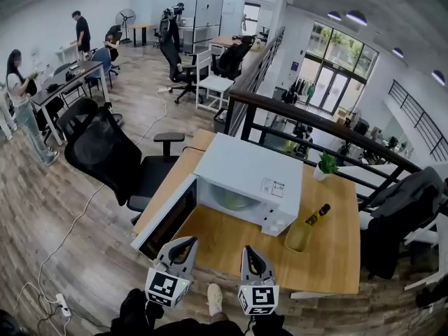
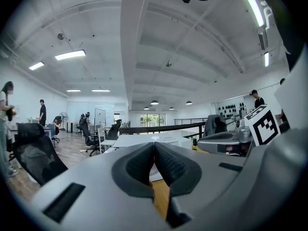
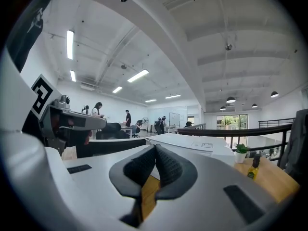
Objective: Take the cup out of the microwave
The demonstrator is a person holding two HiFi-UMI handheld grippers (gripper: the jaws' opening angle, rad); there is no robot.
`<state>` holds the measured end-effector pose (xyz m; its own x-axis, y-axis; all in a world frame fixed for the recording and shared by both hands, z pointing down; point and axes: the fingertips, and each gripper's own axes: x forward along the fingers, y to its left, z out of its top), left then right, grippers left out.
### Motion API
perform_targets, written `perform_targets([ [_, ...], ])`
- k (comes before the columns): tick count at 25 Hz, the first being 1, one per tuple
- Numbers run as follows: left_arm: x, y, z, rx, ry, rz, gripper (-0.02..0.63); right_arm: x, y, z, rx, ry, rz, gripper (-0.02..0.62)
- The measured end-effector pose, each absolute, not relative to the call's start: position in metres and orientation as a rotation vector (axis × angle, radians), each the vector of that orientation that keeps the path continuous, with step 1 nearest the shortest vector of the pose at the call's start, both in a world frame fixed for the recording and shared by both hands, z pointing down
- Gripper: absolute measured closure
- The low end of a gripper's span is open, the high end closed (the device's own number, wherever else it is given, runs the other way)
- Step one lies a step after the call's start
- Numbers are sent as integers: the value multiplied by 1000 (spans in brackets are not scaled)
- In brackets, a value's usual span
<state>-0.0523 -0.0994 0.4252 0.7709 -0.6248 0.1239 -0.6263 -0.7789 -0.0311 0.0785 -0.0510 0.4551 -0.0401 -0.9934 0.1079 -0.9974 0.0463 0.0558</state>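
Jaws of the grey left gripper (image 1: 187,243) and grey right gripper (image 1: 250,252) are pressed together, empty, at the near edge of the wooden table (image 1: 224,238). Beyond, the white box microwave (image 1: 245,168) stands with its door (image 1: 164,222) open; a pale cup (image 1: 234,200), indistinct, sits inside.

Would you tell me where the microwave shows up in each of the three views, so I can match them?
Head view: microwave at centre, door open toward lower left.
Left gripper view: its white top at centre, low.
Right gripper view: its white top just right of centre.
Shared landmark: the dark railing behind it, in all three.
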Motion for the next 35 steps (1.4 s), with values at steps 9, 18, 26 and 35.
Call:
perform_targets([
  [9,1,-191,461,2879,-1104,246,583,122,-153,499,1988,-2242,155,579],
  [18,29,-257,509,2811,-1143,321,582,144,-229,556,1892,-2255,240,578],
  [26,37,-296,544,2770,-1187,315,583,148,-277,601,1868,-2274,285,446],
  [35,36,-325,563,2699,-1213,356,583,163,-334,632,1943,-2219,376,204],
])
